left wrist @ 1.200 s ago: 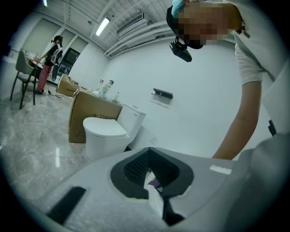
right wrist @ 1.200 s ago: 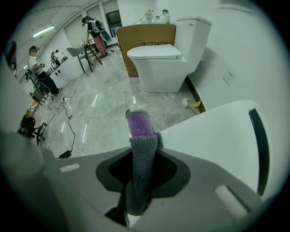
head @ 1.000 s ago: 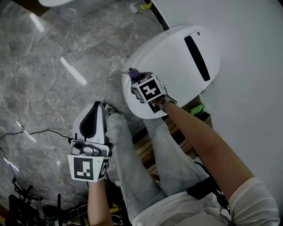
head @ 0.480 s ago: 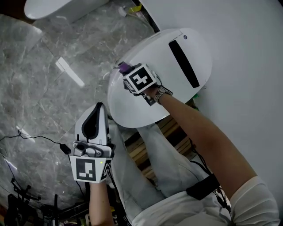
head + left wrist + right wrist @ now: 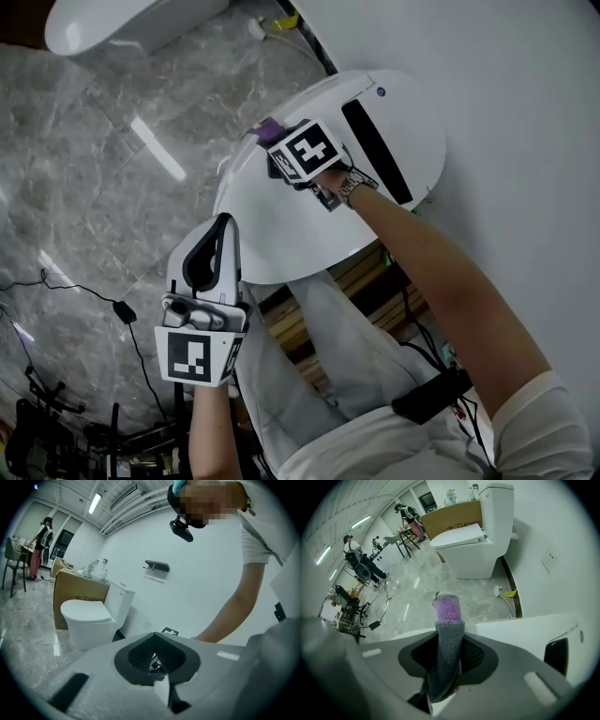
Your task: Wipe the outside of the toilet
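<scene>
Toilet lid (image 5: pixel 300 220) white; grey marble floor (image 5: pixel 84 150); right tool (image 5: pixel 274 148) clamps purple-grey cloth (image 5: pixel 449 620); left tool (image 5: pixel 223 230) closed, empty.

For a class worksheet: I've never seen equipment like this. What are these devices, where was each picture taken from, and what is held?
No robot: a person holds a two-jaw gripper in each hand. One picture looks down from a camera on the person's head; the other two come from cameras riding on the grippers. The right gripper is clamped on a grey-and-purple cloth above the closed toilet lid. The left gripper is shut on nothing, held beside it. A second toilet stands farther off.
</scene>
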